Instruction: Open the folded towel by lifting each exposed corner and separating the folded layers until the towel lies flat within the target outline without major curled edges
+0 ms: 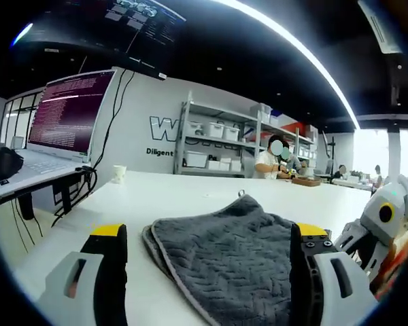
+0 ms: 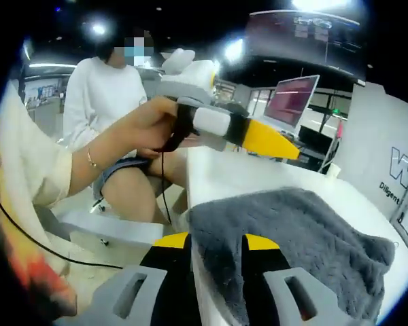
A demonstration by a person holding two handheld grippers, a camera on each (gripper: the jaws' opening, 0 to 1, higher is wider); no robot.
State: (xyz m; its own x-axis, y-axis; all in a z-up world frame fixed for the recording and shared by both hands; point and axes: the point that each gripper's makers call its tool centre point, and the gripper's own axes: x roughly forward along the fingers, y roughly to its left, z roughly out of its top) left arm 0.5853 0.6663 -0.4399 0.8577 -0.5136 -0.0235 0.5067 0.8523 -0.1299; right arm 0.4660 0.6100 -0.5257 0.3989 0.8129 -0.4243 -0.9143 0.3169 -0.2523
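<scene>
Two grippers work on one grey towel (image 1: pixel 231 255), which lies folded on the white table (image 1: pixel 170 193). In the left gripper view, the left gripper (image 1: pixel 207 272) has its jaws wide apart and holds nothing; the towel sits between them, its bound edge nearest the left jaw, so this gripper is close to a corner. Off to the left stands a laptop (image 1: pixel 58 129), well apart. In the right gripper view, the right gripper (image 2: pixel 217 268) pinches the towel's near edge at the table's side. Nothing blocks the lift.
</scene>
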